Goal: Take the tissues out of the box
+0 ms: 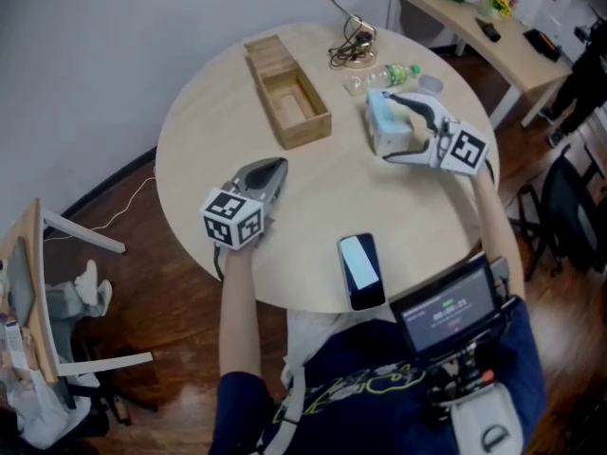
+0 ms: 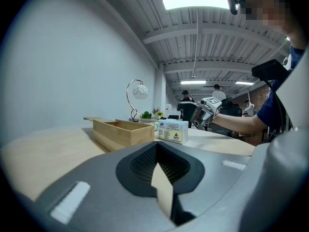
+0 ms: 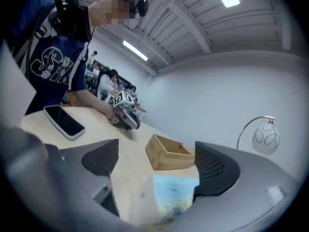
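Observation:
A light blue and white tissue box [image 1: 382,129] stands on the round wooden table [image 1: 199,150], right of centre. My right gripper [image 1: 391,128] straddles it, one finger along its far top edge and one by its near side. In the right gripper view the blurred tissue box [image 3: 174,197] sits between the wide jaws of my right gripper [image 3: 157,163], with a gap showing on the left side. My left gripper [image 1: 275,171] rests shut and empty on the table near the front left. From the left gripper [image 2: 159,168] I see the tissue box [image 2: 173,130] and the right gripper [image 2: 208,108] beyond it.
An open, empty wooden box [image 1: 287,91] lies left of the tissue box. A phone [image 1: 360,270] lies near the table's front edge. A lamp base [image 1: 353,50] and a plastic bottle [image 1: 394,72] stand at the back. A chair [image 1: 66,301] stands on the floor at left.

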The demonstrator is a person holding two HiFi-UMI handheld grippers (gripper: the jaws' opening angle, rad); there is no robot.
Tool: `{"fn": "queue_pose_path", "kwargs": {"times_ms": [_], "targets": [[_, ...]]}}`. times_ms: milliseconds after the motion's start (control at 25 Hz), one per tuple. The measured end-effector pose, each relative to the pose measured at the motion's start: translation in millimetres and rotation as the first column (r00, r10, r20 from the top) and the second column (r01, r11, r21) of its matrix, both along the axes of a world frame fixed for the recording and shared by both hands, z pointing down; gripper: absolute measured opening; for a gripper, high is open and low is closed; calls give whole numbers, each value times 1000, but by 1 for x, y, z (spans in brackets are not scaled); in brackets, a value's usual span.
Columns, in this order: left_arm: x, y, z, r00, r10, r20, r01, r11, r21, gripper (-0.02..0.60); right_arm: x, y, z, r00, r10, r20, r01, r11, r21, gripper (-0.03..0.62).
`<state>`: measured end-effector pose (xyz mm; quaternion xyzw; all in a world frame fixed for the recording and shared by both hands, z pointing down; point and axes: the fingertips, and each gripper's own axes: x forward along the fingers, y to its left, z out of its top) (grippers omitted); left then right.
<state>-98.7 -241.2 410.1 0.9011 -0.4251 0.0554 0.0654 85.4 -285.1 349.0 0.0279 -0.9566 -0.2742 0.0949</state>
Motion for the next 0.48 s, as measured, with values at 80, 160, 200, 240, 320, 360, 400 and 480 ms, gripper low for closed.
{"fn": "queue_pose_path", "kwargs": {"times_ms": [80, 160, 200, 240, 320, 360, 400, 480], "targets": [[-1, 0, 0, 1000, -1, 0, 1, 1000, 0, 5, 0, 18, -6, 995, -25, 93, 33, 996, -84, 488], [-1, 0, 1, 1000, -2, 0, 2, 1000, 0, 5, -1, 34, -9, 986, -32, 161, 52, 992, -119, 488], [-1, 0, 1, 1000, -3, 0, 3, 1000, 0, 5, -1, 41, -11, 981, -24, 190, 47, 992, -120, 488], [-1, 0, 0, 1000, -3, 0, 3, 1000, 0, 5, 0, 46, -14, 976, -10, 217, 37, 992, -119, 486], [-1, 0, 0, 1000, -2, 0, 2, 1000, -1, 5, 5, 52, -20, 965, 16, 262, 15, 993, -117, 465], [-1, 0, 0, 1000, -2, 0, 2, 1000, -1, 5, 7, 54, -23, 960, 26, 279, 6, 993, -114, 443], [0, 0, 0, 1000, -2, 0, 2, 1000, -1, 5, 10, 56, -25, 957, 35, 289, -3, 994, -111, 437], [0, 0, 0, 1000, -2, 1, 2, 1000, 0, 5, 14, 60, -28, 953, 39, 301, -4, 993, -117, 436]]}}
